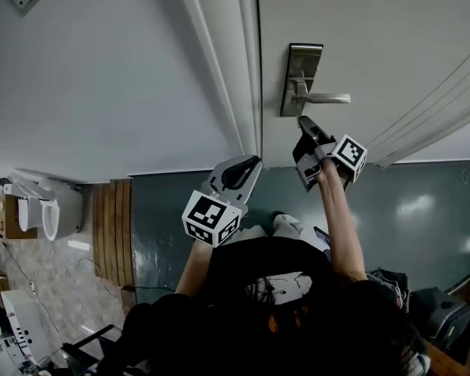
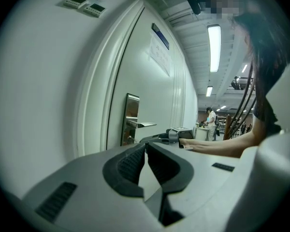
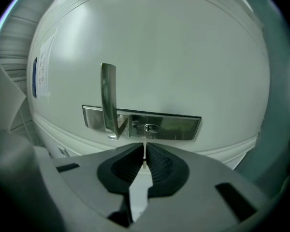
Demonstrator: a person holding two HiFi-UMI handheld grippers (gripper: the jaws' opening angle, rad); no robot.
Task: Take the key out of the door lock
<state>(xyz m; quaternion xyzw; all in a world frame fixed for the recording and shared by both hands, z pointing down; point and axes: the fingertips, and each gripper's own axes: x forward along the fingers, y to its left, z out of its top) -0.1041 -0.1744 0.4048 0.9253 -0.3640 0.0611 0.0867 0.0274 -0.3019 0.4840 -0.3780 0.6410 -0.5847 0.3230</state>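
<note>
A steel lock plate (image 1: pixel 301 75) with a lever handle (image 1: pixel 327 98) is on the white door (image 1: pixel 376 30). My right gripper (image 1: pixel 302 121) reaches up to the plate just below the lever. In the right gripper view the thin key (image 3: pixel 144 153) stands edge-on between the pads, and my right gripper (image 3: pixel 144 148) is shut on it. The key's tip points at the keyhole (image 3: pixel 151 128); I cannot tell if it is still inside. My left gripper (image 1: pixel 253 163) hangs lower, by the door's edge, its jaws shut with nothing in them (image 2: pixel 146 145).
The white door frame (image 1: pixel 247 61) and a grey wall (image 1: pixel 102 69) lie left of the lock. Dark green floor (image 1: pixel 423 202) is below, with wooden slats (image 1: pixel 113 225) at the left. A person (image 2: pixel 211 122) stands far off in the room beyond.
</note>
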